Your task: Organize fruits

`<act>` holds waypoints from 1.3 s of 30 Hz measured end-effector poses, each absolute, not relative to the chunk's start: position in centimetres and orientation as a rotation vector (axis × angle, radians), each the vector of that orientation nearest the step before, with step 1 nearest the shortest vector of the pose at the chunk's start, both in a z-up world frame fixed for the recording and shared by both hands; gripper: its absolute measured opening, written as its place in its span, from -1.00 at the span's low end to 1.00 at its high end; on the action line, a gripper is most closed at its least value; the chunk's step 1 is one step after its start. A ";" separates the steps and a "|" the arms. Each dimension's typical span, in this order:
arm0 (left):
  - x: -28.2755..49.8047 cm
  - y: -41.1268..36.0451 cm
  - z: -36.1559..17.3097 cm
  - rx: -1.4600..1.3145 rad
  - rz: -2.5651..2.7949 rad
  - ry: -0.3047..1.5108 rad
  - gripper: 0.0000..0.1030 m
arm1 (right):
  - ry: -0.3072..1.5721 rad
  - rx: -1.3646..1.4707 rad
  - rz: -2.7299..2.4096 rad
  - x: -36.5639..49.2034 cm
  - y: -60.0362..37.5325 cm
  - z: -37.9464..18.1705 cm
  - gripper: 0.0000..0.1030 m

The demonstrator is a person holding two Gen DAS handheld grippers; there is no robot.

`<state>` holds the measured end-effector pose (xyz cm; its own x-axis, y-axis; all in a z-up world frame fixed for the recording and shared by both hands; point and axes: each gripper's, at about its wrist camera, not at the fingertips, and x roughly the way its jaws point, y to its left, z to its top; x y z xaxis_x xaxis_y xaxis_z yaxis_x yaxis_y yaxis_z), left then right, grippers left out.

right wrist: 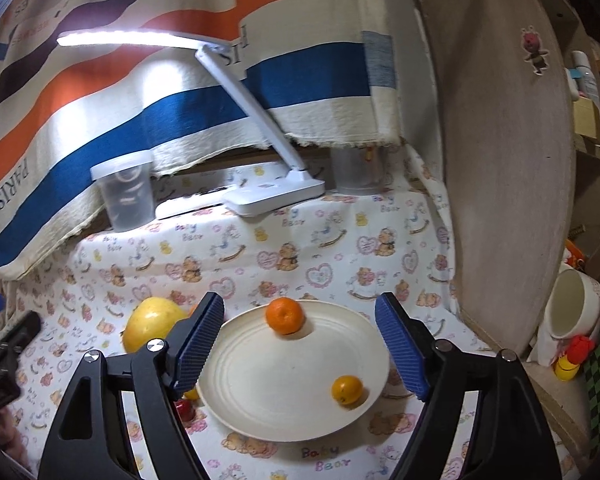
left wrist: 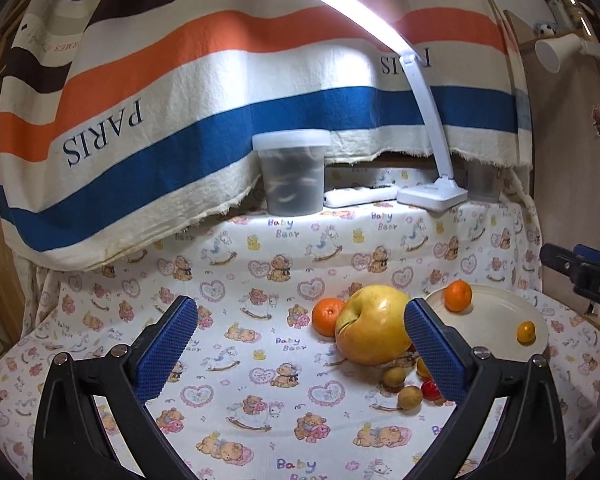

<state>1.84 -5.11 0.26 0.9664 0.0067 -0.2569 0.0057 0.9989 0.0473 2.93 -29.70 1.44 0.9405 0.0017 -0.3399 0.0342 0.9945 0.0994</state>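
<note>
On the bear-print cloth (left wrist: 228, 360), both grippers, left (left wrist: 300, 348) and right (right wrist: 300, 348), hang spread and empty, two oranges already sorted onto the plate (right wrist: 260, 392).

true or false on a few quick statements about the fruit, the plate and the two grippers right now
1. Two fruits lie on the white plate: an orange and a small yellow citrus. True.
2. The big yellow fruit is on the plate. False: it sits on the cloth beside the plate.
3. The right gripper holds the orange. False: its jaws are open and hold nothing.
4. The left gripper is open and empty. True.
5. The desk lamp is off. False: it is lit.
</note>
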 end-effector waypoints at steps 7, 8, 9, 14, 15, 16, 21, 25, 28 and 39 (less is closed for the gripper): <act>2.5 -5.0 -0.5 0.025 -0.030 0.301 1.00 | 0.359 0.064 -0.002 3.1 -28.4 0.6 0.56; 2.8 -5.1 -0.7 0.027 -0.043 0.323 1.00 | 0.361 0.060 -0.002 3.1 -28.3 0.5 0.56; 3.1 -5.2 -0.9 0.023 -0.056 0.345 1.00 | 0.367 0.054 -0.002 3.1 -28.1 0.4 0.56; 3.6 -5.3 -1.6 0.017 -0.057 0.387 1.00 | 0.391 0.070 0.015 3.4 -28.1 0.1 0.56; 3.5 -5.4 -1.6 0.023 -0.051 0.381 1.00 | 0.397 0.079 0.024 3.5 -28.2 0.1 0.56; 3.4 -5.5 -1.6 0.030 -0.046 0.374 1.00 | 0.402 0.085 0.032 3.5 -28.2 0.0 0.56; 2.7 -5.6 -1.9 0.039 -0.020 0.309 0.99 | 0.500 0.118 0.149 4.1 -27.8 -0.2 0.56; 2.2 -5.6 -1.6 0.040 -0.009 0.275 0.99 | 0.596 0.161 0.272 4.6 -26.3 -0.4 0.52; 2.4 -5.2 -1.6 0.026 0.008 0.286 0.99 | 0.678 0.145 0.307 5.2 -24.8 -1.1 0.42; 3.9 -1.6 -1.5 -0.077 0.121 0.330 0.99 | 0.950 0.084 0.404 7.6 -21.1 -5.3 -0.18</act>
